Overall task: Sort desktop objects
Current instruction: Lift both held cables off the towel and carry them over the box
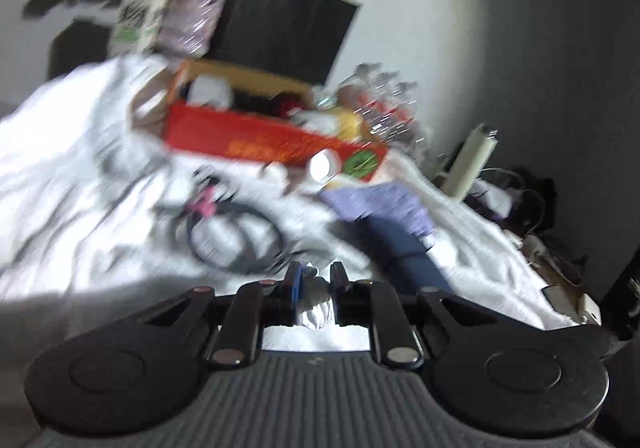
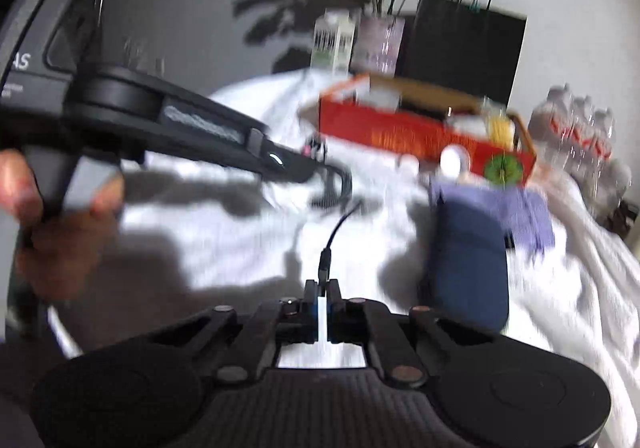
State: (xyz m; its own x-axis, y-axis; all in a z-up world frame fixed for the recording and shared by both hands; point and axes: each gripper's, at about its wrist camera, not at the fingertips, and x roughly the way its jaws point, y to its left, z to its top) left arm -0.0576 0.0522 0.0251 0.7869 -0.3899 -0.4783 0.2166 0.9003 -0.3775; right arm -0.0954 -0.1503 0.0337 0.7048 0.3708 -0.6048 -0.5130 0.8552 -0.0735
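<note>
Both views are blurred by motion. The left claw (image 1: 315, 280) is pinched on a crumpled white wad (image 1: 316, 304), apparently tissue or thin plastic, which fills the narrow gap between its fingers. The right claw (image 2: 322, 290) is pressed nearly together on the plug end of a black cable (image 2: 335, 232); the cable runs forward from the fingertips across the white cloth (image 2: 224, 232) that covers the worktop.

The red box (image 1: 256, 139), open at the top and already holding several items, stands toward the back of the cloth. A small white-capped bottle (image 1: 323, 164) lies just in front of it. A dark blue pouch (image 2: 466, 260) lies on the cloth with a purple cloth (image 2: 528, 219) touching its far end. A coil of black cable (image 1: 236, 244) rests on the cloth left of centre in the left view; whether it is the same cable the right claw holds cannot be told.

Step in hand, as a judgement: each claw has picked up one item and is carrying it, most likely toward the red box.

The next move calls for bringing each claw over the open top of the box before letting go. The cable needs its trailing length lifted free of the cloth so it does not drag other items. The wad is light and may cling to a finger on release.
</note>
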